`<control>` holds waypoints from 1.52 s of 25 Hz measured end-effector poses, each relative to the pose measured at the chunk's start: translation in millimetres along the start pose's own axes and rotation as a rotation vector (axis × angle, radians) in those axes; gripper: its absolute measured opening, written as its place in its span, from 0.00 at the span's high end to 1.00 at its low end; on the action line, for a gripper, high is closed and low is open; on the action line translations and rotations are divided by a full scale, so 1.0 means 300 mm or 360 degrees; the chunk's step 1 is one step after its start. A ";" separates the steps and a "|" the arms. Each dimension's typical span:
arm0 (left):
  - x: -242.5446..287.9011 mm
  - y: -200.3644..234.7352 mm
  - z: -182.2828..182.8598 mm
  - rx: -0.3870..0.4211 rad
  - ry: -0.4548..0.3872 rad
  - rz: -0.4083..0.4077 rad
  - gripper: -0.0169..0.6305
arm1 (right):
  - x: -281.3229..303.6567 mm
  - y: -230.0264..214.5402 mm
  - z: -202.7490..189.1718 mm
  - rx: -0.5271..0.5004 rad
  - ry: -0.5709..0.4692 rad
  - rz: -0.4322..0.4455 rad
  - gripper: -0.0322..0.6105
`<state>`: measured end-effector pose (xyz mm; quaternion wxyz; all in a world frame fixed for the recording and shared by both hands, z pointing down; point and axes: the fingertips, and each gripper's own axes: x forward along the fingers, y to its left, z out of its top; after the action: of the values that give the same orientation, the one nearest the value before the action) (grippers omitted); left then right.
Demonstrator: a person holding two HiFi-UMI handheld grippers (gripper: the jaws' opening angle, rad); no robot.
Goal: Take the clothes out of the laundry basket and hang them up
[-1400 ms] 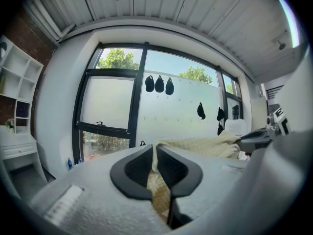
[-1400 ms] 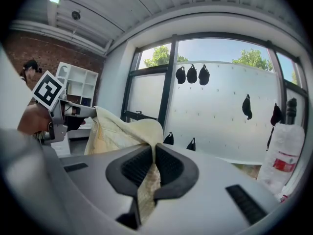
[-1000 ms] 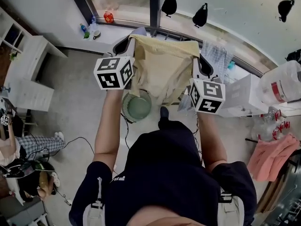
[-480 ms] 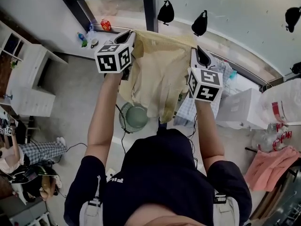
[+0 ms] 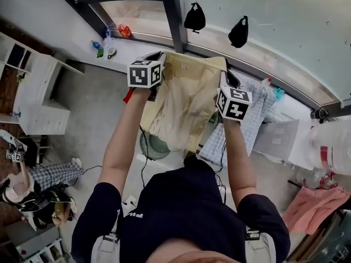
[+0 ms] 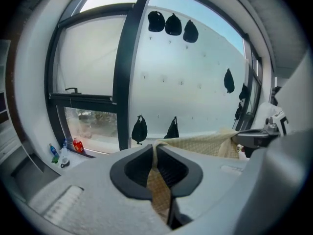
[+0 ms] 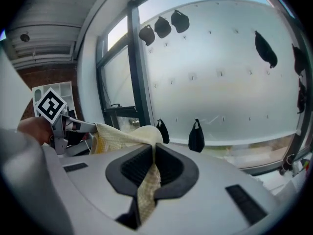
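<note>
- Holding a yellow garment (image 5: 184,100) spread between two grippers, we face the window post (image 5: 174,15). The cloth hangs just below the post's foot, its top edge stretched level.
- The left gripper (image 6: 155,153) is pinched tight on one top corner, left of the post, and woven fabric runs down through its closed jaws.
- The right gripper (image 7: 152,155) nips the other corner the same way, right of the post, with a fold of cloth bulging over its jaws.
- The garment is out of the basket, which we cannot pick out in any view. By our reading, the hanging is not yet done.
- A checked cloth (image 5: 258,111) lies draped right of the post and below it, so the free spot looks to be nearer the post.
- To do this step well, we judge, both pinches must last until the top edge is over whatever rail sits below the post. No rail shows plainly from here.
- Holding the two corners level and well apart should stop the cloth bunching in the middle.
- The lower hem dangles above a fan (image 5: 151,146), down-left of the post, so lifting clear of it seems wise.
- Black bags (image 5: 194,18) hang on the pane just right of the post, and the grippers should pass below them.
- Letting one corner go early would likely drop the whole piece to the floor.
</note>
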<state>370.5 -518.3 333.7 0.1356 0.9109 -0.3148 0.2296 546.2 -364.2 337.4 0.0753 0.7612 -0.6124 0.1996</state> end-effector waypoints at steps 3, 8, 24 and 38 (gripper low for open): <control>0.116 0.029 -0.069 -0.0012 0.0113 0.0003 0.92 | 0.111 -0.045 -0.086 0.0034 0.0109 0.0010 0.91; 0.287 0.069 -0.199 -0.0050 0.0287 -0.0006 0.92 | 0.266 -0.103 -0.226 0.0125 0.0264 0.0049 0.91; 0.504 0.079 -0.469 -0.0121 0.0540 -0.0116 0.56 | 0.471 -0.105 -0.501 0.0245 0.0611 0.0205 0.43; 0.274 0.039 -0.447 -0.0238 0.0345 -0.0167 0.53 | 0.335 -0.012 -0.415 0.0188 0.0474 0.0199 0.40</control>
<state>375.6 -516.7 491.2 0.2481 0.8833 -0.2665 0.2953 540.5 -409.2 490.9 0.1079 0.6868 -0.6278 0.3500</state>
